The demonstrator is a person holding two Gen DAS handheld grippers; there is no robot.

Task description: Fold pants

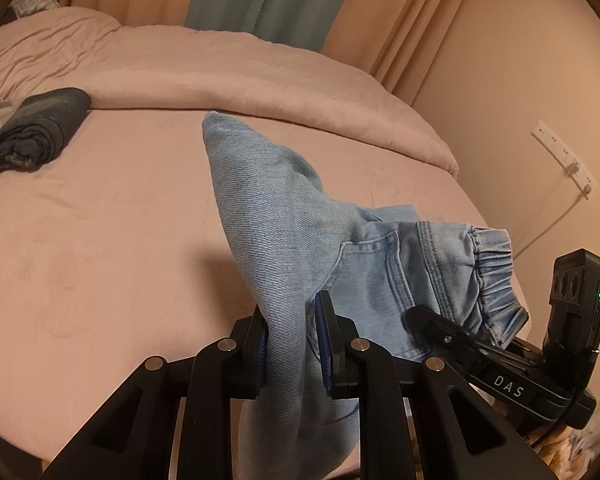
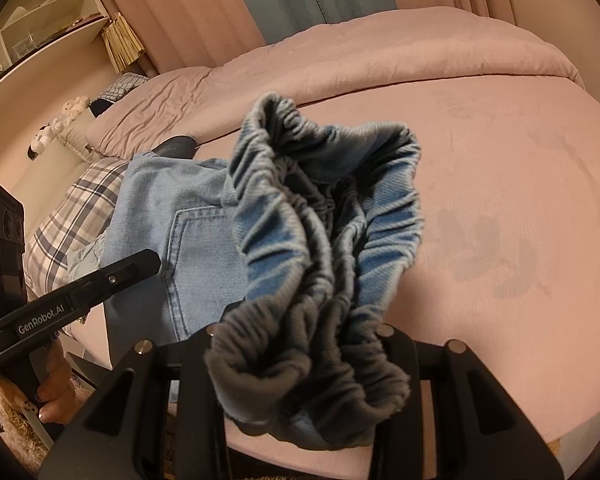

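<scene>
Light blue denim pants (image 1: 268, 216) hang above the pink bed (image 1: 100, 220), held up at both ends. My left gripper (image 1: 292, 350) is shut on a fold of the denim, its blue pads (image 1: 324, 340) pressing the cloth from both sides. In the right wrist view the elastic waistband (image 2: 324, 216) is bunched up in my right gripper (image 2: 300, 360), which is shut on it, and the cloth hides its fingertips. A back pocket (image 2: 192, 248) shows to the left. One finger of the right gripper (image 1: 440, 326) shows beside the waistband in the left wrist view.
A rolled dark garment (image 1: 40, 124) lies at the bed's far left. A folded pink duvet (image 1: 220, 68) runs along the back, with curtains behind it. A plaid pillow (image 2: 72, 216) and a shelf (image 2: 40, 20) are on the left. A power strip (image 1: 564, 156) hangs on the right wall.
</scene>
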